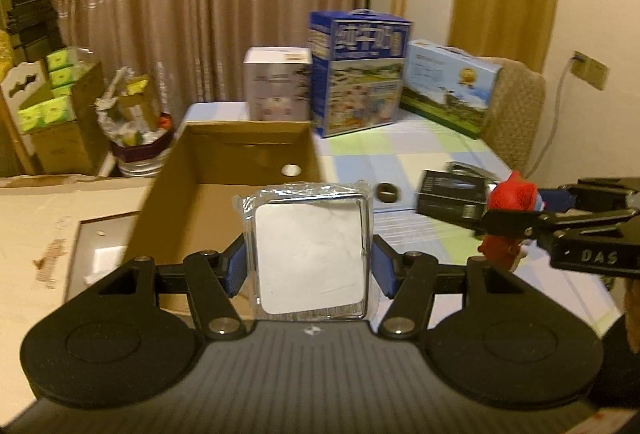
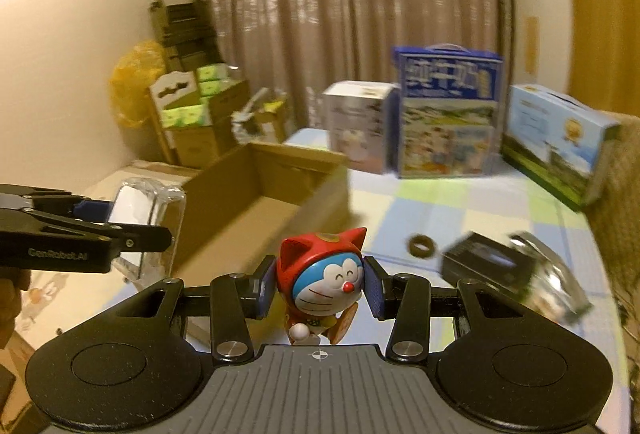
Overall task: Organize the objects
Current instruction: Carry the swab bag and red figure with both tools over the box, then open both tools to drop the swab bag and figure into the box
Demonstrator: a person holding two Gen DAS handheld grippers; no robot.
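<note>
My left gripper (image 1: pixel 308 268) pinches a clear square case (image 1: pixel 310 250) over the cardboard box's (image 1: pixel 248 138) near edge; my right gripper (image 2: pixel 320 292) pinches a toy figure (image 2: pixel 322 284) above the table (image 2: pixel 460 202). Grippers could collide over the box. The box looks empty, though blurred.

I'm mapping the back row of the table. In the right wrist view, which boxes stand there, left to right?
White box → tall blue box → light blue box lying flat.
</note>
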